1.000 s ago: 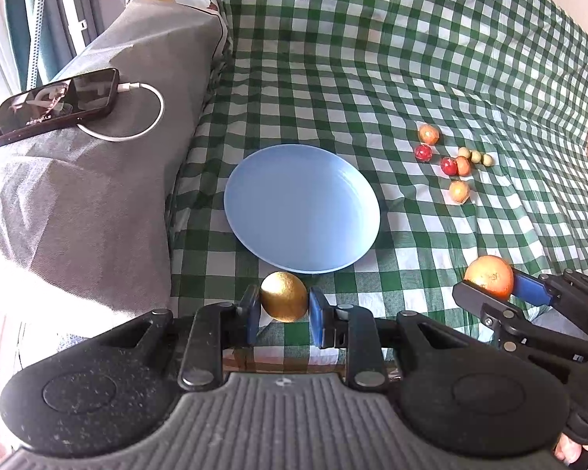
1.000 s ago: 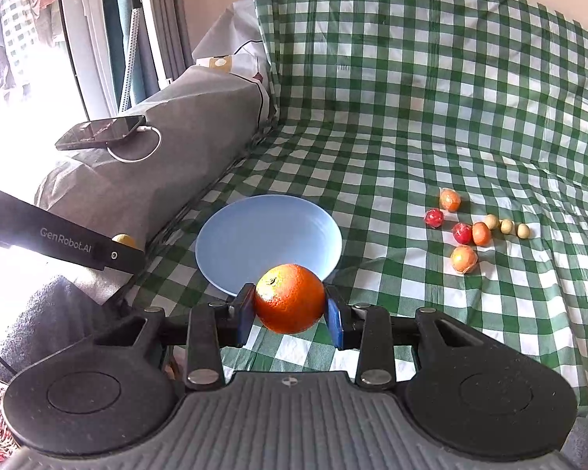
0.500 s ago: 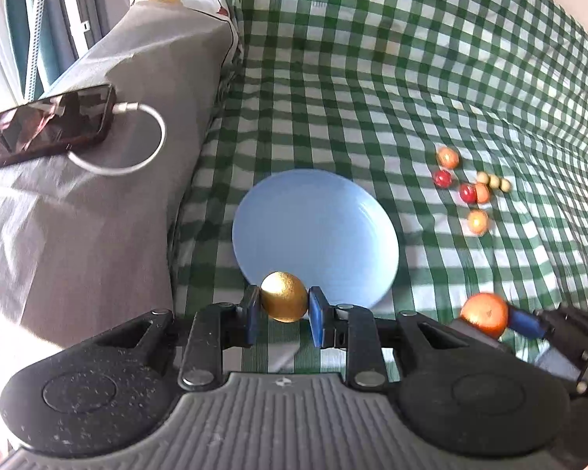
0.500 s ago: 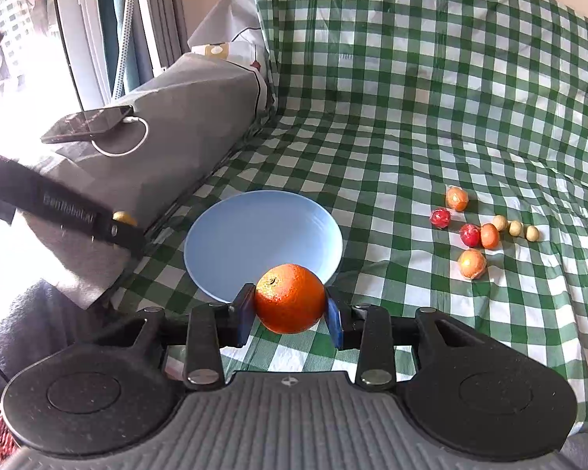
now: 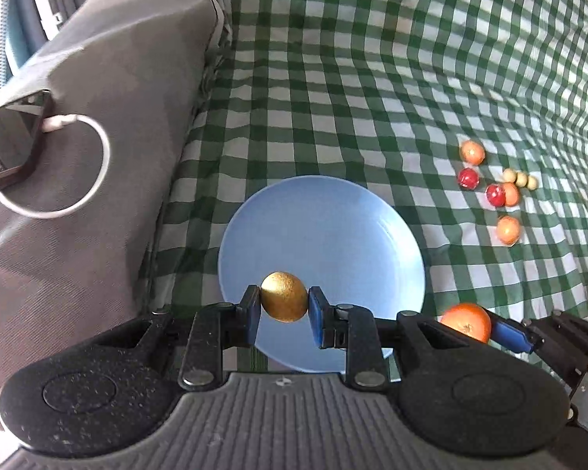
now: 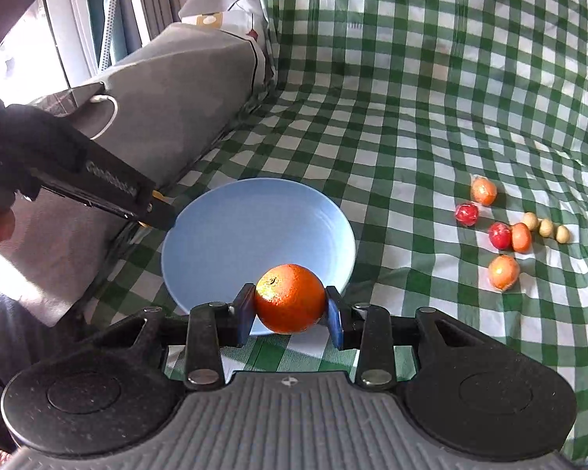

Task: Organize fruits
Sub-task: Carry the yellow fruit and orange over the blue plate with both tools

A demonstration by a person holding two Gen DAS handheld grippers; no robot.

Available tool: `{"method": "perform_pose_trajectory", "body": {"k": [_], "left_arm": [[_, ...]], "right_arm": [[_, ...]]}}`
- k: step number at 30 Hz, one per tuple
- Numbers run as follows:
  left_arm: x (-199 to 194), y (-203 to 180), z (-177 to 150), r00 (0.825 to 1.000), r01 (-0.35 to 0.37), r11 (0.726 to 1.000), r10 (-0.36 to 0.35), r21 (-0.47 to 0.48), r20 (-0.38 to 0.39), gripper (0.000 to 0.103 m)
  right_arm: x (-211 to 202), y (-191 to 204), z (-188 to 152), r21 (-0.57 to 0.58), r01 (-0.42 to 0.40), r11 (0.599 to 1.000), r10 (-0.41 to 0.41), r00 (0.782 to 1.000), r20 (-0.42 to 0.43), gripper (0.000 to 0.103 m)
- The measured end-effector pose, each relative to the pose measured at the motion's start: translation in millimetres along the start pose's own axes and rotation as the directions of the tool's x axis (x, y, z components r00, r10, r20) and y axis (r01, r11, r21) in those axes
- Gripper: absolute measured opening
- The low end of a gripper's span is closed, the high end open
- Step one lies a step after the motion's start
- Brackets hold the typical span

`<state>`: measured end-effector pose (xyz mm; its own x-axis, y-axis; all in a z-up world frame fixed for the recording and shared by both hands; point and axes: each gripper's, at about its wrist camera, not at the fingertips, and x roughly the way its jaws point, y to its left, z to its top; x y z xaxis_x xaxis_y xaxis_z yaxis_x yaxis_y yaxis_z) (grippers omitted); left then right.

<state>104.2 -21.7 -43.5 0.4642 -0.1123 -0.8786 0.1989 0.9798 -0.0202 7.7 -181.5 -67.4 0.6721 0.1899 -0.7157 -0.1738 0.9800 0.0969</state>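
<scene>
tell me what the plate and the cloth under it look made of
Plate: smooth, pale blue, with a soft sheen and faint rings; likely plastic or glazed ceramic, can't tell which. Cloth: green-white check, creased and slightly glossy, so perhaps thin plastic-coated sheeting or fabric.

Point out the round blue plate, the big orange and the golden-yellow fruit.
round blue plate (image 6: 254, 227): right wrist view, bare middle of its dish.
big orange (image 6: 290, 299): right wrist view, front of its peel, between the right gripper's fingers.
golden-yellow fruit (image 5: 284, 297): left wrist view, middle of its skin, between the left gripper's fingers.
</scene>
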Motion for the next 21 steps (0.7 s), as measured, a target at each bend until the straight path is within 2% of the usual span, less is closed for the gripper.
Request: {"method": "perform_pose_trajectory", "body": {"k": [10, 18, 19, 20, 21], "left_arm": [[45.5, 1.8, 11.7, 0.999, 0.007, 1.0, -0.007, -0.004, -0.037, 0.029], [75.3, 1.0, 21.0, 0.998, -0.026, 0.999, 0.027, 0.021, -0.053, 0.03], [75.8, 0.9, 21.8, 0.998, -0.027, 0.999, 0.028, 0.025, -0.05, 0.034], [74.7, 0.9, 22.6, 0.998, -0.026, 0.999, 0.028, 0.029, -0.049, 0.055], [71.7, 1.1, 23.3, 0.999, -0.026, 0.999, 0.027, 0.026, -0.042, 0.084]], "right_arm": [[52.6, -1.6, 8.7, -0.014, 0.001, 1.0, -0.001, 0.998, -0.063, 0.039], [88.9, 3.5, 14.6, -0.067, 0.011, 0.998, -0.019, 0.993, -0.117, 0.039], [92.7, 2.9, 15.3, -0.073, 0.011, 0.997, -0.02, 0.992, -0.125, 0.039], [95.3, 3.1, 16.2, -0.075, 0.011, 0.997, -0.021, 0.991, -0.131, 0.039], [96.4, 2.9, 17.6, -0.072, 0.01, 0.997, -0.019, 0.99, -0.136, 0.04]]}}
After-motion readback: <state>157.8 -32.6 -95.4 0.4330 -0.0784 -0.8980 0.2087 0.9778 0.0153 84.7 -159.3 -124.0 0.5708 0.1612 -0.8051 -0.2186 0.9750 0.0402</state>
